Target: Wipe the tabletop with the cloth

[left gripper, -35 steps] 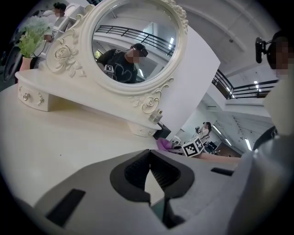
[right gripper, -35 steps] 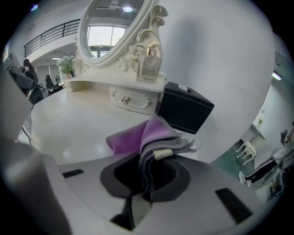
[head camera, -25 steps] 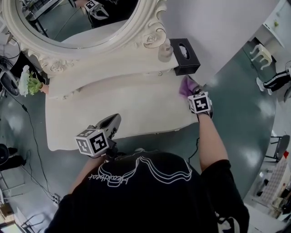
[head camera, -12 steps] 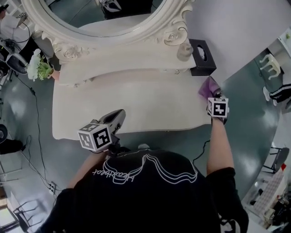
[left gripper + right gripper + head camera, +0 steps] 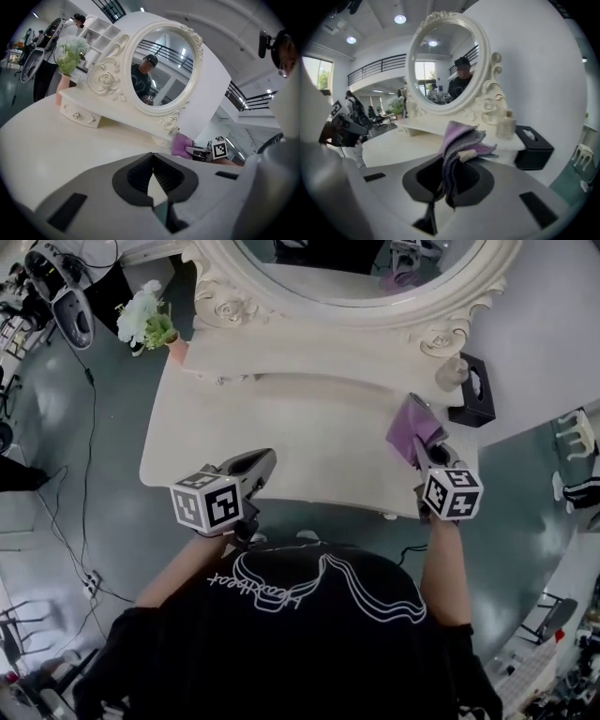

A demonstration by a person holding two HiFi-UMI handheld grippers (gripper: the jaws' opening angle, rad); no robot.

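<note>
A purple cloth [image 5: 411,430] is bunched up over the right end of the cream tabletop [image 5: 309,442]. My right gripper [image 5: 425,456] is shut on it, and folds of the cloth [image 5: 461,140] stick up out of the jaws. Whether it touches the tabletop I cannot tell. In the left gripper view the cloth [image 5: 182,144] shows far off, beside the mirror's base. My left gripper [image 5: 255,465] hovers at the table's front edge, left of centre. Its jaws are shut and hold nothing [image 5: 152,165].
A black tissue box [image 5: 472,392] and a glass bottle [image 5: 451,374] stand at the back right corner. A large oval mirror [image 5: 356,277] on a raised shelf fills the back. A vase of white flowers [image 5: 150,322] stands at the back left. Cables lie on the floor at left.
The right gripper has drawn the cloth away from the tissue box, toward the table's front and middle. The left gripper stays at the front edge. The head view has swung round.
</note>
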